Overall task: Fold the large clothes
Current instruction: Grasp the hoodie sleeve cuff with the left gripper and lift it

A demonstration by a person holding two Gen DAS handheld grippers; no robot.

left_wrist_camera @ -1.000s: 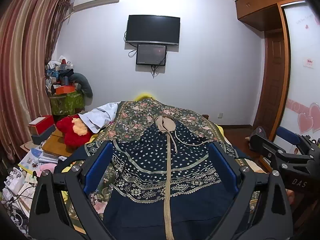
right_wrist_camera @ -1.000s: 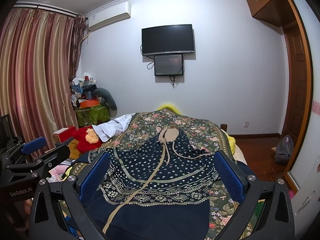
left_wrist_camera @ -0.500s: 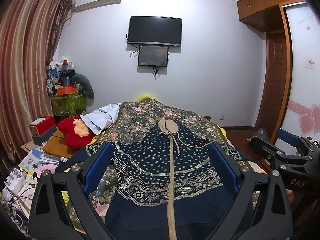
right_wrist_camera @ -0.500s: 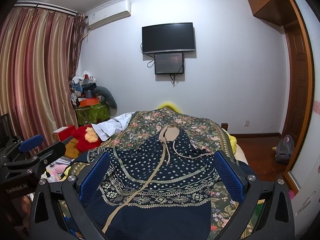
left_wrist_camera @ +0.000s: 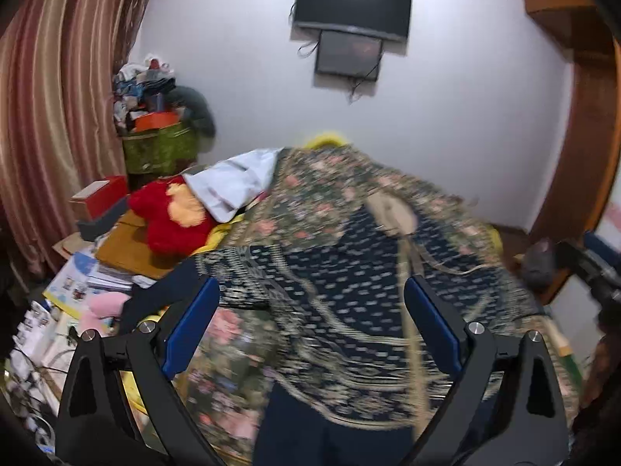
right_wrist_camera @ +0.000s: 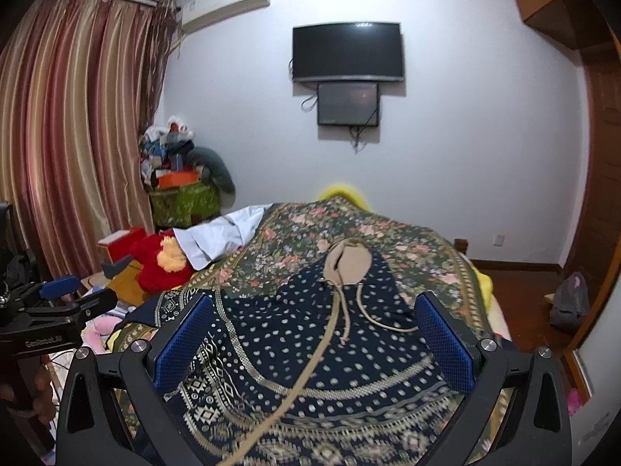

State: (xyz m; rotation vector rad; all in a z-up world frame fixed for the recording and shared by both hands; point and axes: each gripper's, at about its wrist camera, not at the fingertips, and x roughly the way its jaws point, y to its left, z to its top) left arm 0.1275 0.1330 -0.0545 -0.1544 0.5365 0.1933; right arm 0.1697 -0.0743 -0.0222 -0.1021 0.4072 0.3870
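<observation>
A red plush toy and a white cloth lie left of the navy dotted garment, spread flat on the floral bedspread. The left gripper and right gripper both gape wide, holding nothing.

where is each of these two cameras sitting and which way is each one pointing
Left wrist: rides on the left gripper, looking along its open fingers across the bed at the navy patterned garment; the right gripper shows at the right edge.
Right wrist: rides on the right gripper, open, facing the same garment; the left gripper shows at left.
Shared: garment, floral bedspread, wall TV, red plush toy.
</observation>
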